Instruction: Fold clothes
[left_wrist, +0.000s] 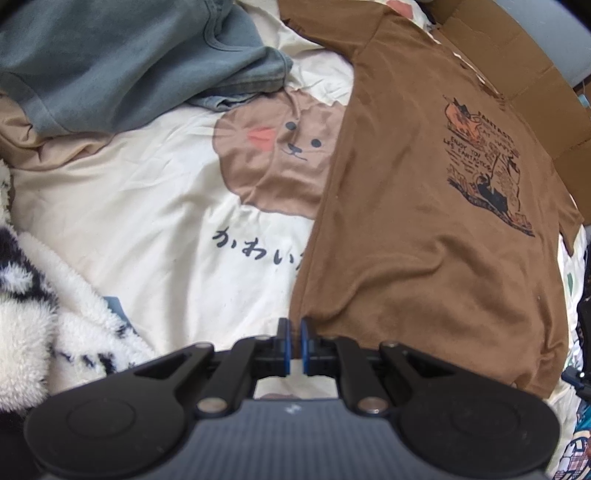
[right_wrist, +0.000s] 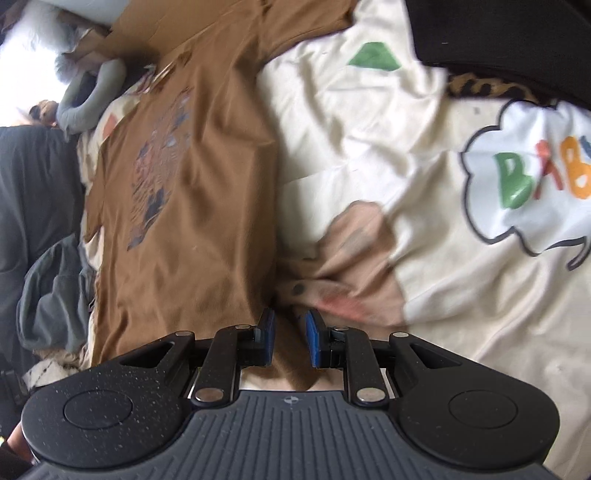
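Brown T-shirt (left_wrist: 424, 229) corner at nearly closed left tool (left_wrist: 294, 345); right tool (right_wrist: 289, 338) narrowly parted.

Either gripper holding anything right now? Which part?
Left gripper is shut at the brown T-shirt hem corner; whether it pinches cloth cannot be told. Right gripper is open over the shirt's edge, holding nothing.

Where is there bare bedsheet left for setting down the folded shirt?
Free: cream bedsheet between the brown T-shirt, grey-blue garment and fleece blanket; also beside the shirt near the BABY print. Crowded: the cardboard side.
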